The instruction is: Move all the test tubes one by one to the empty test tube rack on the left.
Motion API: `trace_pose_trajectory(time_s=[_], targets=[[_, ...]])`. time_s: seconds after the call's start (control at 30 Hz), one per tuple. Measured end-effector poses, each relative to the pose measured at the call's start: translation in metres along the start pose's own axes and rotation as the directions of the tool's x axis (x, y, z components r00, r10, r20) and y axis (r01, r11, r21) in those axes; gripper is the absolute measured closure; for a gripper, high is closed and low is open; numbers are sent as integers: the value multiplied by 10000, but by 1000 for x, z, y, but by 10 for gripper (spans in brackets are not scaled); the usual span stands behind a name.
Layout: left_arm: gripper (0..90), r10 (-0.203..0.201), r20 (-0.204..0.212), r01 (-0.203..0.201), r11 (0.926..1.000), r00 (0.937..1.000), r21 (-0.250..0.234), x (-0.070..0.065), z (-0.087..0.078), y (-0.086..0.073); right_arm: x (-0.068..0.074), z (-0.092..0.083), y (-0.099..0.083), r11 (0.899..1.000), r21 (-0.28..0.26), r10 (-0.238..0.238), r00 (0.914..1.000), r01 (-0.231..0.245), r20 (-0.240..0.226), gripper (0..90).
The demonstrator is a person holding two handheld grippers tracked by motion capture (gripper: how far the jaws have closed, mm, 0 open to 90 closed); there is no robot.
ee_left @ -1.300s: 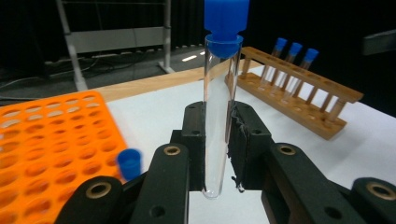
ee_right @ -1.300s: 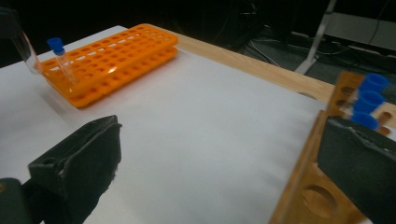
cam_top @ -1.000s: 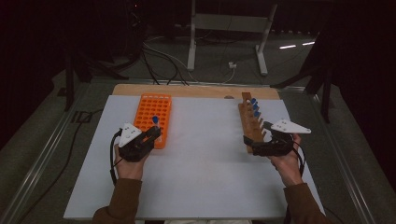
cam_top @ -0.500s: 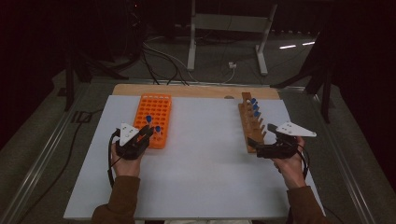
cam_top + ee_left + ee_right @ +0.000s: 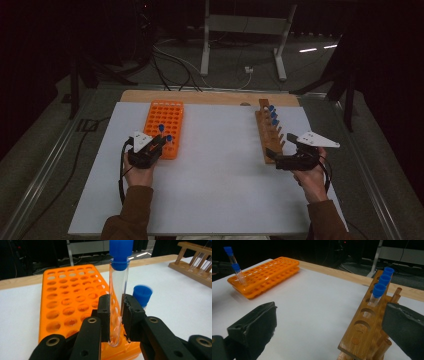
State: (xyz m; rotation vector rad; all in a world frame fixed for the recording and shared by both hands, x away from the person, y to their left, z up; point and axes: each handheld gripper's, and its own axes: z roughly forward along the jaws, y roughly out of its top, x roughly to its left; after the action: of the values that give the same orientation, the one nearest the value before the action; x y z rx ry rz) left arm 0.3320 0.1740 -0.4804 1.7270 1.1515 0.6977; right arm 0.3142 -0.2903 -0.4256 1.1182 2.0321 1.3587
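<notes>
One clear tube [image 5: 119, 300] with blue cap, upright over orange rack [image 5: 70, 302] near corner, clamped mid-barrel in left claw [image 5: 117, 315]. Likely light, slick, brittle: best gripped gently below cap. Right claw [image 5: 332, 332] spread wide, empty, beside wooden rack [image 5: 369, 325] on worktop [image 5: 220, 170].

A white table [image 5: 210, 190] was seen with a wooden board [image 5: 210, 97] along its far edge. Beyond it, cables [image 5: 175, 65] and a grey metal stand [image 5: 245, 30] were set on the dark floor.
</notes>
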Motion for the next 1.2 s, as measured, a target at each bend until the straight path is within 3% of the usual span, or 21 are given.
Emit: trace_pose_trajectory(time_s=[0.13,0.3,0.4,0.67,0.8,1.2], targets=[[782,25,18,-26,9993,10000,360,0,2,-8,0,0,-1,10000,3,-1,10000,1,-15,0],[784,494,-149,-479,9947,9987,909,-5,6,-13,1,1,-1,10000,35,-6,10000,6,-60,0],[785,786,-207,-750,9875,9967,1387,-7,9,-14,3,2,-2,10000,78,-38,9999,39,-96,0],[785,418,-141,-395,9901,9990,1345,-4,9,-15,4,3,-2,9999,91,-70,9999,71,-129,0],[773,15,-13,-14,9918,10000,1279,-1,8,-15,3,3,-2,9999,95,-52,9999,53,-126,0],[566,-345,317,320,9965,9989,767,6,-12,-12,2,4,0,10000,76,35,10000,-34,-92,0]])
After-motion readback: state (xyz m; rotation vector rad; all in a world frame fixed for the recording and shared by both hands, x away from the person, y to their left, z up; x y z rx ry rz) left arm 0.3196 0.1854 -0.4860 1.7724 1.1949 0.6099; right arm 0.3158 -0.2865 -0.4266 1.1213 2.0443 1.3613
